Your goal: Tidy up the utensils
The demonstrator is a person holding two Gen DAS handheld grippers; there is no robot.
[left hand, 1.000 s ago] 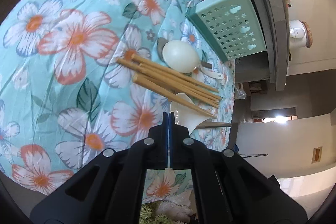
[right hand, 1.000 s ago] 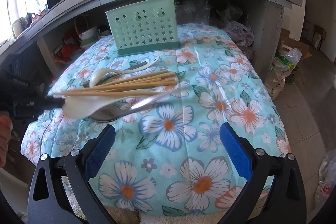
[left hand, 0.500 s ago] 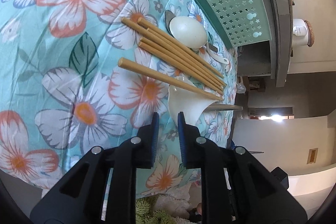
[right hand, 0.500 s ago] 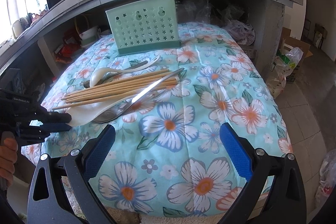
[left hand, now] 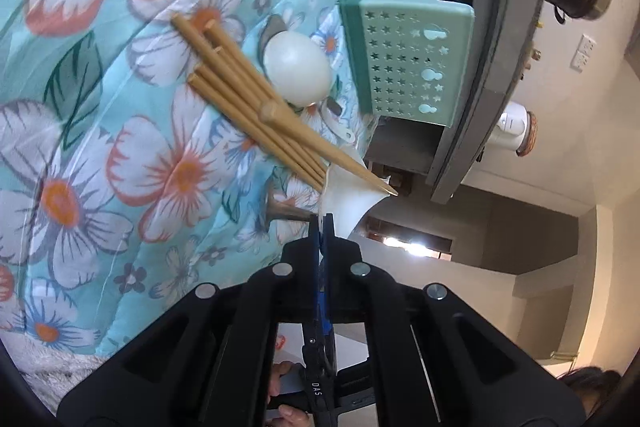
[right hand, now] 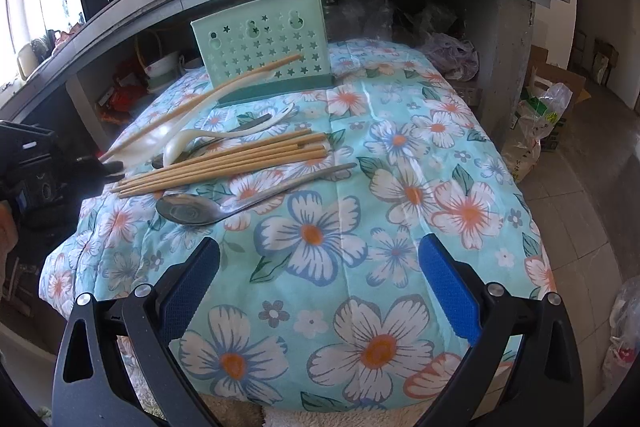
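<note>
The left tool (left hand: 321,223), open half a second ago, now pinches the white spoon (right hand: 224,91) and a chopstick (right hand: 200,105) off the bench (right hand: 400,187); right tool (right hand: 320,283) gapes empty.

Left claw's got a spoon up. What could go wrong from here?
1. The left claw pinches only the bowl rim of the lifted spoon, so the spoon may pivot or slip.
2. A chopstick lies along it, apparently unclamped, and could slide off onto the quilt.
3. Spoon handle and chopstick point at the face of the holder; pushing forward might knock it over.
</note>
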